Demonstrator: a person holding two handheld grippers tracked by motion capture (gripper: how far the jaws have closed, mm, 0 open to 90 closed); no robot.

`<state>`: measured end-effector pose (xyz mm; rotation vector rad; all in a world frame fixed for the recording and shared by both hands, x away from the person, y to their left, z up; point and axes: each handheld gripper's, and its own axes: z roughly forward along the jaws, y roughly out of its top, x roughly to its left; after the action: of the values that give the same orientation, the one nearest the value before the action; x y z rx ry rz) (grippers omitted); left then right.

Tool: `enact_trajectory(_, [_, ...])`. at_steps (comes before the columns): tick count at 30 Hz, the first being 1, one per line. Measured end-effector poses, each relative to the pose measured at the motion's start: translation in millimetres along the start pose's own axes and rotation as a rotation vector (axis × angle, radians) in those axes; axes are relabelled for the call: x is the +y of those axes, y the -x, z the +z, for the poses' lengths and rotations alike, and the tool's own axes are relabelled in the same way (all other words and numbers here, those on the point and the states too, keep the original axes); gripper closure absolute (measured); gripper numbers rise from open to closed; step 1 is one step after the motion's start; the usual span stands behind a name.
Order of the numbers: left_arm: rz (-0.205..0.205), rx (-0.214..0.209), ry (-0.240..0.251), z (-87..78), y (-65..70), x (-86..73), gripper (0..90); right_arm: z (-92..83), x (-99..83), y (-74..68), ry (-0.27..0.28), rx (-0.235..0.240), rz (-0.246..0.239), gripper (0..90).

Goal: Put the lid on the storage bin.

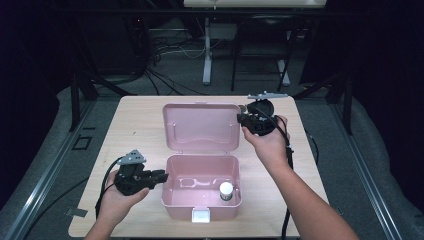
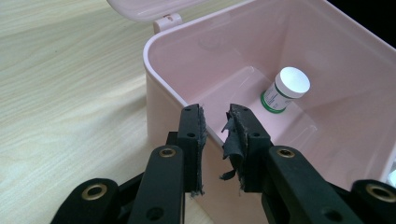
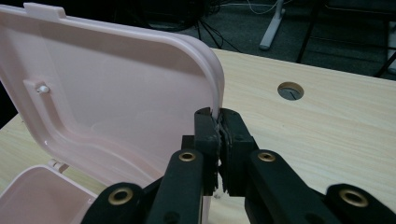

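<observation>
Black jaws of the left claw (image 2: 215, 128) rise closest to the lens in the left gripper view; they stand a little apart, one on each side of the left wall of the pink box (image 1: 202, 205), and I cannot tell if the pads press on it. In the high view the left hand (image 1: 116, 197) lies low at the near left of the tabletop (image 1: 140, 125), with the claw pointing level to the right, at the box. The right claw (image 3: 218, 122) is nearly closed and pinches the right edge of the open lid (image 1: 200, 125). The right hand (image 1: 270, 142) reaches forward over the right side of the tabletop, the forearm coming from the bottom edge, and this claw points to the left.

The box sits at the near middle of the tabletop, its long axis running left to right, its white latch toward the person. The lid stands up behind it, leaning back. A small white-capped bottle (image 1: 226, 190) stands upright in the near right corner of the box.
</observation>
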<state>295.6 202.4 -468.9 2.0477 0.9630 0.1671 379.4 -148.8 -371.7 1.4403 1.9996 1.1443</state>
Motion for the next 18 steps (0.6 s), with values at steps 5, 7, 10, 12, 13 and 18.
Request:
enact_trajectory(5, [-0.006,0.000,0.002,0.1,0.4,-0.2,75.4,-2.4,-0.8,-1.0,0.003,0.001,-0.007,86.8])
enact_trajectory(7, [-0.002,0.000,0.001,0.0,0.1,-0.2,75.5,-3.3,-1.4,-1.5,0.005,0.002,-0.006,86.8])
enact_trajectory(10, [-0.002,0.000,0.002,0.0,0.1,-0.2,75.4,-4.7,-2.5,-2.1,0.010,0.002,-0.007,86.8])
enact_trajectory(12, [-0.007,-0.001,0.003,0.2,0.3,-0.3,75.4,-6.9,-3.8,-2.7,0.016,0.004,-0.016,86.7])
enact_trajectory(13, [-0.007,-0.001,0.003,0.2,0.3,-0.3,75.5,-6.9,-3.8,-2.7,0.016,0.004,-0.016,86.7])
enact_trajectory(18, [-0.002,0.001,0.001,0.0,0.1,-0.2,75.5,-9.4,-5.9,-4.0,0.028,0.005,-0.021,86.8])
